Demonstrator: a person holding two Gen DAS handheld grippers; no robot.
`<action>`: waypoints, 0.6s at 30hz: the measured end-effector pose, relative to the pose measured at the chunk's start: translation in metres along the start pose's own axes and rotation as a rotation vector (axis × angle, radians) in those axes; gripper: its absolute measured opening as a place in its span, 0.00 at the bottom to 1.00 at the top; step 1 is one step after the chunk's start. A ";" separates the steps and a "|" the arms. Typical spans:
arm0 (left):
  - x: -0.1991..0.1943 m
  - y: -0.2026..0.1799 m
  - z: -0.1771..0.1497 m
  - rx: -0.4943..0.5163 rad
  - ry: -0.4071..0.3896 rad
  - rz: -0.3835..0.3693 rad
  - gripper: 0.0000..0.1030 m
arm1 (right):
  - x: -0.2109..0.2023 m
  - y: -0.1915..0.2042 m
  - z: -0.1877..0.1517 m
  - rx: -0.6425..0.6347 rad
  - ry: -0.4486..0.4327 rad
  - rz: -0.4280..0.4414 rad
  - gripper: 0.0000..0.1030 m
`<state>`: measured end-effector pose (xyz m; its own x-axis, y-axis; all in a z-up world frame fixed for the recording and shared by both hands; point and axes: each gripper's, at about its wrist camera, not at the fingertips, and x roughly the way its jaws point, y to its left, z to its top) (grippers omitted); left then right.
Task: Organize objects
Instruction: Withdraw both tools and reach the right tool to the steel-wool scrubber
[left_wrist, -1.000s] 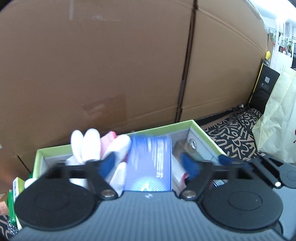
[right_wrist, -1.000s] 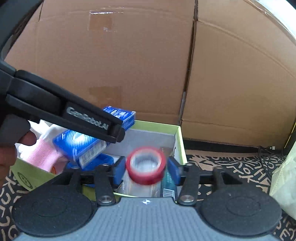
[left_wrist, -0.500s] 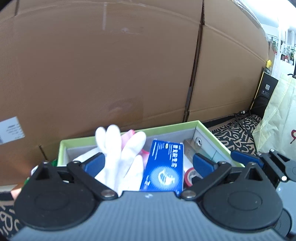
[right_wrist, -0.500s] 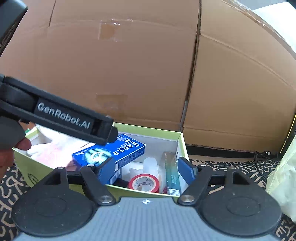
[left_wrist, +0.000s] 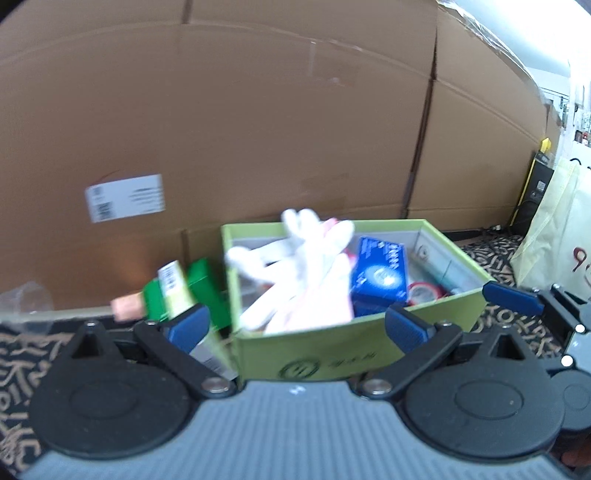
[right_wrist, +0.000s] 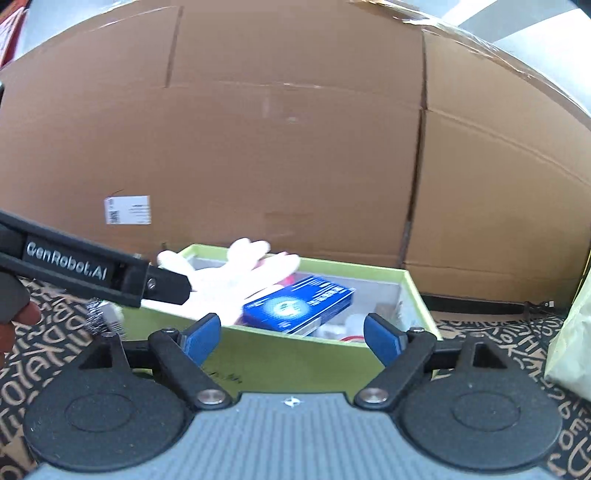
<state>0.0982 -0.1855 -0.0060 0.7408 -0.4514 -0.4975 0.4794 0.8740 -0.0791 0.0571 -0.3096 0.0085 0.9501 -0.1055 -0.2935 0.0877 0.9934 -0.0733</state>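
Observation:
A light-green cardboard box stands on the patterned mat. In it lie a white glove, a blue carton and a red tape roll. My left gripper is open just in front of the box's near wall, with nothing between its pads. My right gripper is opening on the near side of the box, also with nothing between its pads. From there the glove and the blue carton show over the rim. The left gripper's black finger reaches in from the left.
Green and yellow packets lean against the box's left side. A tall brown cardboard wall closes the back. A cream bag stands at the right, crumpled clear plastic at the far left. A person's fingers show at the left edge.
The right gripper let go of the red tape roll, which now lies in the box. The left gripper dropped the blue carton there. Both grippers opened wider and drew back from the box.

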 end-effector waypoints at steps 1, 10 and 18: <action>-0.005 0.004 -0.004 -0.003 -0.002 0.008 1.00 | -0.002 0.005 -0.001 0.000 -0.001 0.008 0.85; -0.040 0.047 -0.043 -0.038 0.008 0.081 1.00 | -0.007 0.053 -0.027 -0.017 0.036 0.110 0.85; -0.052 0.096 -0.069 -0.090 0.041 0.167 1.00 | 0.001 0.100 -0.036 -0.028 0.095 0.213 0.85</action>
<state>0.0731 -0.0660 -0.0476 0.7858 -0.2928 -0.5449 0.3061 0.9495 -0.0688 0.0564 -0.2118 -0.0335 0.9137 0.1009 -0.3936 -0.1209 0.9923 -0.0263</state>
